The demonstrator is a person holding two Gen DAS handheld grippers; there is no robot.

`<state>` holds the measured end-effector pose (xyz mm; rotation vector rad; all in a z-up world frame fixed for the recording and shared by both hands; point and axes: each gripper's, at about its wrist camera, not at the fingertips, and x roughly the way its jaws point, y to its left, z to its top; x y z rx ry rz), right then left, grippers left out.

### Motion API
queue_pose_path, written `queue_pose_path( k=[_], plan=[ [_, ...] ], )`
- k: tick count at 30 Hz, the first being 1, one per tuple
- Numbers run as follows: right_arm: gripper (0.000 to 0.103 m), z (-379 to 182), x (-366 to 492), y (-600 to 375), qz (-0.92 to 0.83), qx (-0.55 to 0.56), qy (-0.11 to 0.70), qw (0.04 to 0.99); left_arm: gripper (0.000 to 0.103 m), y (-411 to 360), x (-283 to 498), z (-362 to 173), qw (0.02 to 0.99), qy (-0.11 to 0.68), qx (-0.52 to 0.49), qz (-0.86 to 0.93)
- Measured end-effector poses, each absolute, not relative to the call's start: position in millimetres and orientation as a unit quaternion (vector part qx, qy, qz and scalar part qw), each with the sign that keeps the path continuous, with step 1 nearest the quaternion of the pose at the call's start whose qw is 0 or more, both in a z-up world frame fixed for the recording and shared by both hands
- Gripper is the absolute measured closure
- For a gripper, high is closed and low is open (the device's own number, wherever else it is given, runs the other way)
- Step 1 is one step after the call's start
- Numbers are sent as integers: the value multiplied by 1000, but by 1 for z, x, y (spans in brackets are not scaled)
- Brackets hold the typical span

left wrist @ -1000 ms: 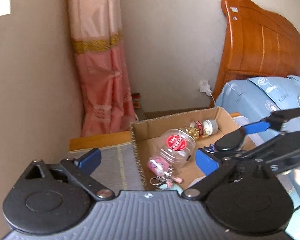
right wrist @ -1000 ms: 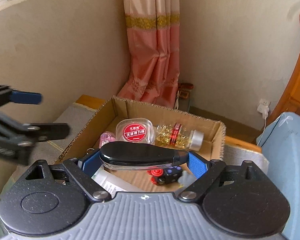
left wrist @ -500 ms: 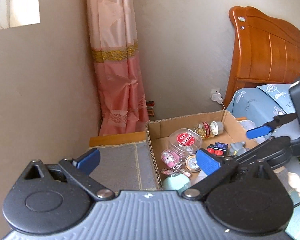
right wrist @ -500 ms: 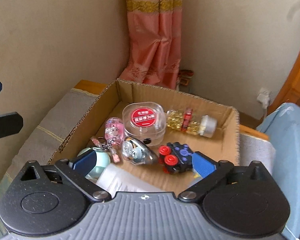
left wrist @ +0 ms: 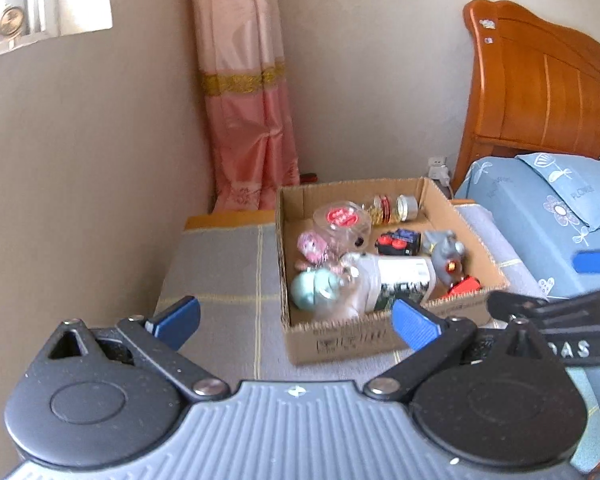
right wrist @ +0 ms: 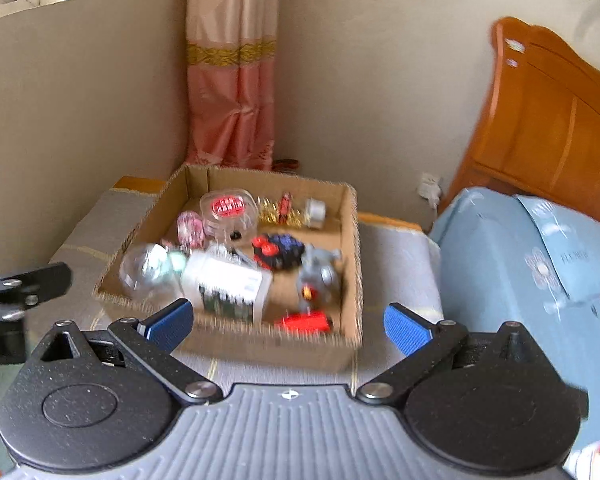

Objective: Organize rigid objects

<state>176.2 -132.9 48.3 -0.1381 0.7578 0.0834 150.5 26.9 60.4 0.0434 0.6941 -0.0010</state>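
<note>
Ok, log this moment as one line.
left gripper: open, empty | right gripper: open, empty | cardboard box: filled

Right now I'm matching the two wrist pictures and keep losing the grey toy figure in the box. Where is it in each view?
Left wrist view: the grey toy figure lies right of centre, in the cardboard box, by its right wall.
Right wrist view: the grey toy figure is at centre, in the right half of the box.
Shared landmark: the pink curtain in the corner behind the box.
</note>
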Motion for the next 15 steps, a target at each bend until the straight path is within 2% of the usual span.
queue_pose_path(
  k=[15],
  plan=[
    [0, 36, 137, -146, -2, -40, 359, 932, 1, 9, 126, 56, 938, 345, 35, 28]
  ],
)
